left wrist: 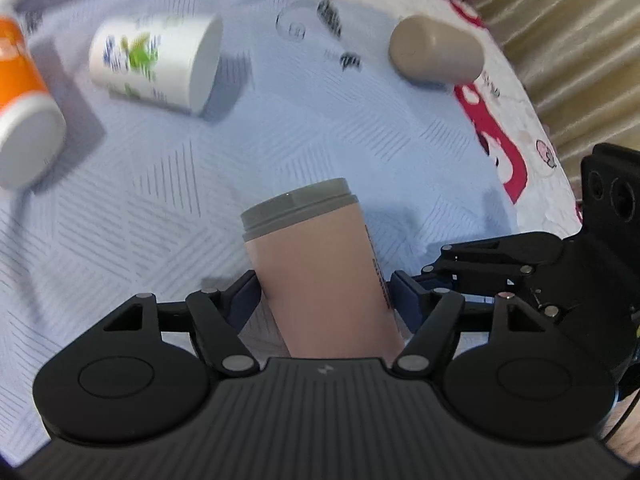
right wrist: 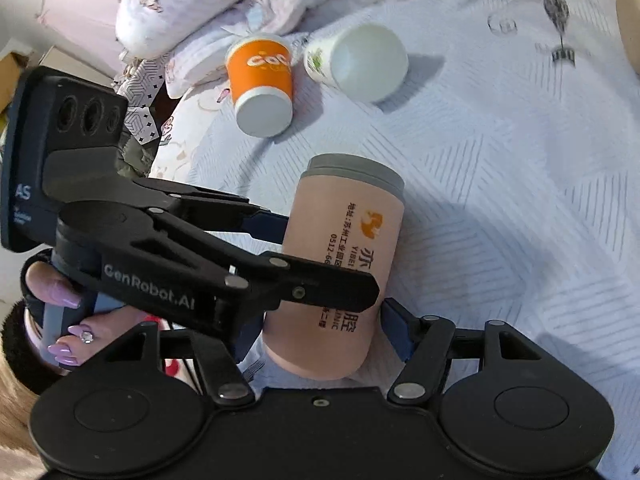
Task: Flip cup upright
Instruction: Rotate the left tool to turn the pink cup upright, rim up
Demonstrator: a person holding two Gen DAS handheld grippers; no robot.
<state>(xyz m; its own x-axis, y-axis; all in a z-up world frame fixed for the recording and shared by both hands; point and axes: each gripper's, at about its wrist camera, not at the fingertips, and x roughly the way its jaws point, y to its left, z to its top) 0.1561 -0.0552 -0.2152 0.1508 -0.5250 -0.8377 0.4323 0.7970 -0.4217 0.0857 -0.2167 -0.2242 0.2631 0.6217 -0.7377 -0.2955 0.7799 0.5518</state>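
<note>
Four cups [left wrist: 316, 264], two hand-held grippers [left wrist: 324, 292].

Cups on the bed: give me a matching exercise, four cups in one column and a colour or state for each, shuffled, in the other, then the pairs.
Column one:
1. pink cup
2. orange cup
3. white cup with green print
4. beige cup

Column two:
A. lying on its side near the red-patterned edge of the bedcover
B. standing mouth down, white base up
C. between the fingers of both the left gripper and the right gripper
D. lying on its side, white base visible, next to the orange one

Pairs: 1-C, 2-B, 3-D, 4-A
</note>
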